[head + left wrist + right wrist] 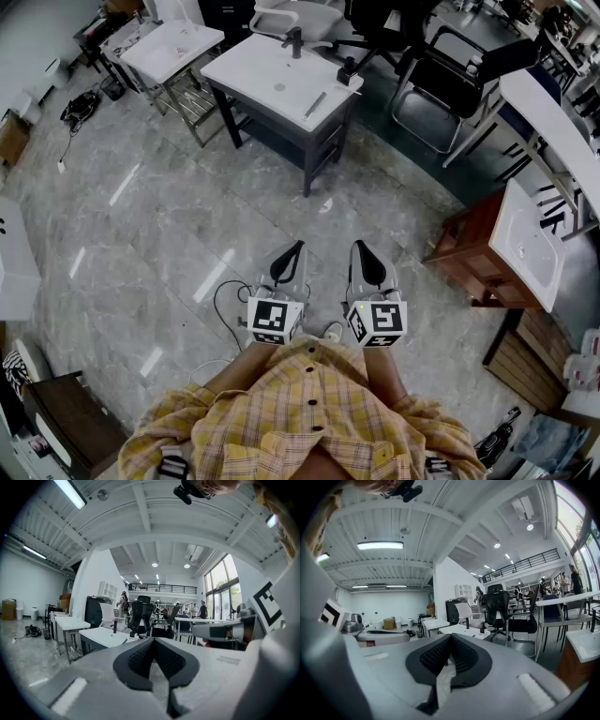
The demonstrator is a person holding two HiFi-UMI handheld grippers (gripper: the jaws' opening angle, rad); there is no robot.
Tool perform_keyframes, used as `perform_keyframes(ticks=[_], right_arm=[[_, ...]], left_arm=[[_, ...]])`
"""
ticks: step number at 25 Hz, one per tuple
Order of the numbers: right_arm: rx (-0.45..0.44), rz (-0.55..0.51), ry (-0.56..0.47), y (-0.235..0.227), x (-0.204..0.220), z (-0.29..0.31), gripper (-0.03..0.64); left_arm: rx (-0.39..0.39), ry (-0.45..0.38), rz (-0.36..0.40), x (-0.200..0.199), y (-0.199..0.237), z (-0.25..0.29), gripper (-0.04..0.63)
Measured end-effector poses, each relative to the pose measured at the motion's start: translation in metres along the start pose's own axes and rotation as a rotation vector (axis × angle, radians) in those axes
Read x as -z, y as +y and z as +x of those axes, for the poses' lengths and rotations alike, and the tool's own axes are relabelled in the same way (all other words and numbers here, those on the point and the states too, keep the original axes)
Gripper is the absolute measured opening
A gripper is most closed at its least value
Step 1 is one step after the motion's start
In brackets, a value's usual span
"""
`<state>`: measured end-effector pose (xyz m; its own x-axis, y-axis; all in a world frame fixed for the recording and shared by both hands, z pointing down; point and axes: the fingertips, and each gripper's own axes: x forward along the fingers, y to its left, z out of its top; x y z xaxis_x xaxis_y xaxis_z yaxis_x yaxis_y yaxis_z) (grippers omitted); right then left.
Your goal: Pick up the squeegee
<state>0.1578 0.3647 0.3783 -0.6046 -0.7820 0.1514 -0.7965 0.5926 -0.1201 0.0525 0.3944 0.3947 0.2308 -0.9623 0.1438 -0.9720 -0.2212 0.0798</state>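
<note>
A white-topped table with dark legs (272,75) stands a few steps ahead on the grey marble floor. A slim grey tool (316,103), probably the squeegee, lies near its right edge, close to two small black objects (347,70). I hold both grippers side by side, low and close to my body, far from the table. My left gripper (289,255) is shut with nothing in it, its pads (140,656) meeting at the tips. My right gripper (367,255) is also shut and empty, with its black pads (461,658) together. The table (101,637) shows beyond the left gripper's jaws.
Black office chairs (441,75) stand behind and to the right of the table. A wooden cabinet with a white basin (520,244) is at the right. Another white table (173,42) is at the far left. Cables (230,300) lie on the floor by my feet.
</note>
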Motion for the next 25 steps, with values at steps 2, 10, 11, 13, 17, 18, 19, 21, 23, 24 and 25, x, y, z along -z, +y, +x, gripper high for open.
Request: perform_keyframes(ticks=[2, 10, 11, 13, 17, 18, 19, 21, 23, 24, 25], right_arm=[[0.004, -0.004, -0.002, 0.001, -0.002, 0.003, -0.006], [0.03, 0.016, -0.014, 0.012, -0.005, 0.031, -0.006], [0.033, 0.02, -0.018, 0.015, -0.006, 0.035, -0.006], [0.041, 0.021, -0.025, 0.02, -0.007, 0.043, -0.005], [0.065, 0.021, -0.036, 0.03, -0.006, 0.052, -0.005], [0.069, 0.02, -0.037, 0.032, -0.005, 0.054, -0.005], [0.073, 0.018, -0.035, 0.034, -0.004, 0.057, -0.005], [0.077, 0.015, -0.03, 0.037, -0.004, 0.063, -0.005], [0.081, 0.01, -0.029, 0.038, -0.005, 0.07, -0.005], [0.081, 0.009, -0.03, 0.037, -0.006, 0.074, -0.005], [0.082, 0.008, -0.029, 0.036, -0.007, 0.08, -0.005]], left_arm=[[0.003, 0.0, -0.001, -0.002, 0.004, 0.002, -0.002], [0.042, 0.007, 0.001, -0.004, 0.034, 0.014, -0.002], [0.048, 0.003, 0.003, -0.006, 0.04, 0.016, -0.002], [0.06, -0.009, 0.009, -0.009, 0.05, 0.019, -0.002], [0.09, -0.019, 0.006, -0.01, 0.063, 0.023, -0.002], [0.097, -0.02, 0.006, -0.009, 0.066, 0.023, -0.002], [0.101, -0.021, 0.006, -0.008, 0.069, 0.025, -0.002], [0.108, -0.015, 0.005, -0.006, 0.074, 0.027, -0.002], [0.113, -0.012, 0.002, -0.005, 0.078, 0.03, -0.002], [0.114, -0.012, -0.001, -0.005, 0.08, 0.033, -0.002], [0.115, -0.011, -0.004, -0.005, 0.083, 0.037, -0.002]])
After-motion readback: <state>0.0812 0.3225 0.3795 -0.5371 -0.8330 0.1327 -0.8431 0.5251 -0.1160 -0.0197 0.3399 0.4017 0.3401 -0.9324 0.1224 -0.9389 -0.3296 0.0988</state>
